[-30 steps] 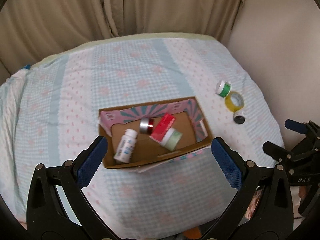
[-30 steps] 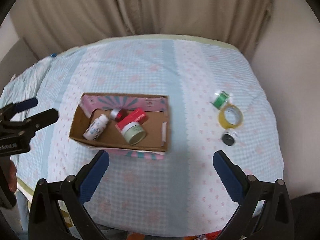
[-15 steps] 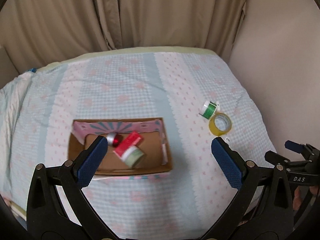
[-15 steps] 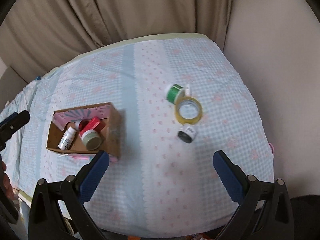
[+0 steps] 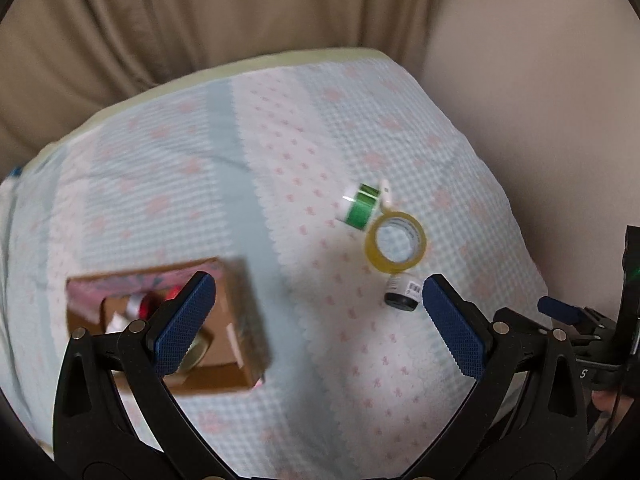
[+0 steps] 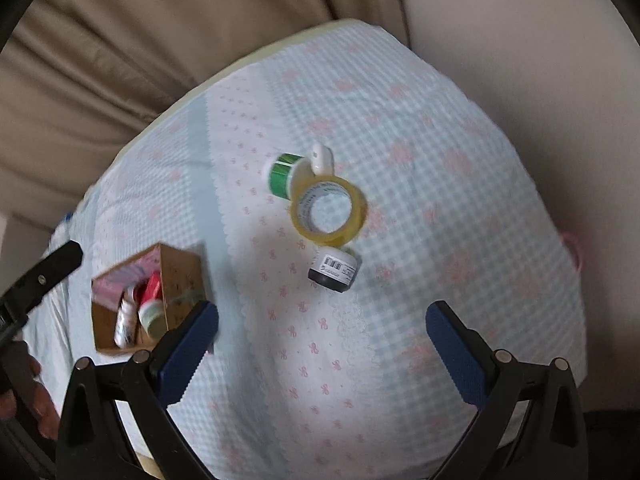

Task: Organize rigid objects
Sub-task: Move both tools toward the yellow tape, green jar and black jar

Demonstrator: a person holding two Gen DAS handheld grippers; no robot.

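Note:
A green-labelled bottle, a yellow tape roll and a small black-capped jar lie together on the checked cloth. They also show in the left wrist view: bottle, tape, jar. A cardboard box at the left holds a white bottle, a red item and a pale green jar; it also shows in the right wrist view. My right gripper is open and empty, just short of the jar. My left gripper is open and empty between box and jar.
Beige curtains hang behind the table and a plain wall stands at the right. The cloth drops off at the table's right edge. The left gripper's tip shows at the far left of the right wrist view.
Both grippers have swung to the right, from the box towards the three loose items. The right gripper has come much closer to the jar and tape. Both stay open.

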